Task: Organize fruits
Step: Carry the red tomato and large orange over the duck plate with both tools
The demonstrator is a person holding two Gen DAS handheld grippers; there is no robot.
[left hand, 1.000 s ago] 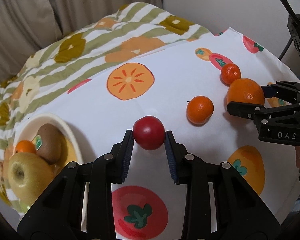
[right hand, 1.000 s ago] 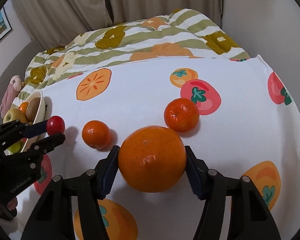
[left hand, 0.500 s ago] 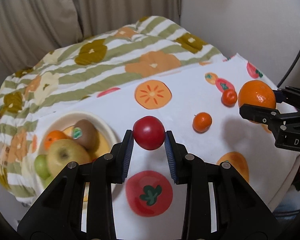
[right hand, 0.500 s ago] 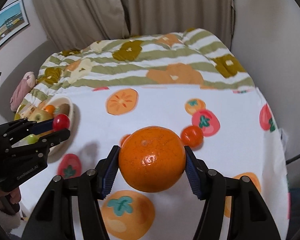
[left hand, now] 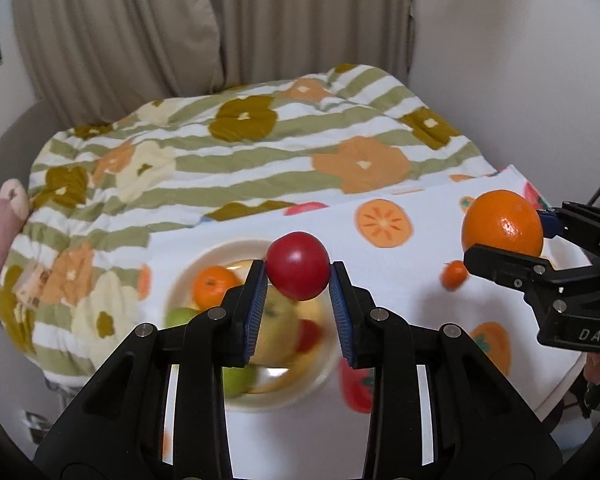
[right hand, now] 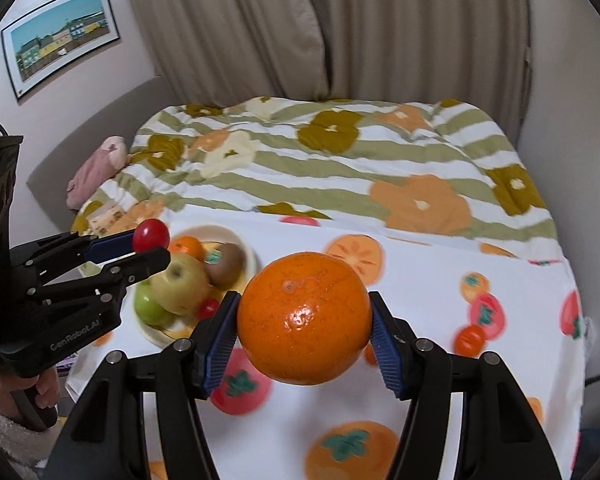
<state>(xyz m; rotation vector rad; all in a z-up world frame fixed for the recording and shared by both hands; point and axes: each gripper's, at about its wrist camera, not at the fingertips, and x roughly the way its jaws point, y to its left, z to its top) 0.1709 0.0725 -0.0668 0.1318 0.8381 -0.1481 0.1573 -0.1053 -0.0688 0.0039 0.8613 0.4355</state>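
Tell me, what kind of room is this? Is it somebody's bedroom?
Probably a bedroom. There is a bed with a striped flowery quilt, long beige curtains behind it, and a framed picture on the wall. The fruit-print cloth and the bowl of fruit lie on the bed.

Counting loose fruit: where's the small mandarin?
Left wrist view, right side: the small mandarin lies on the fruit-print cloth, just below the big orange the right gripper holds.

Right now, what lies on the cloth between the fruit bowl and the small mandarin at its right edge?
Nothing solid: in the right wrist view only printed cloth lies between the bowl and the small mandarin; the held orange hides part.
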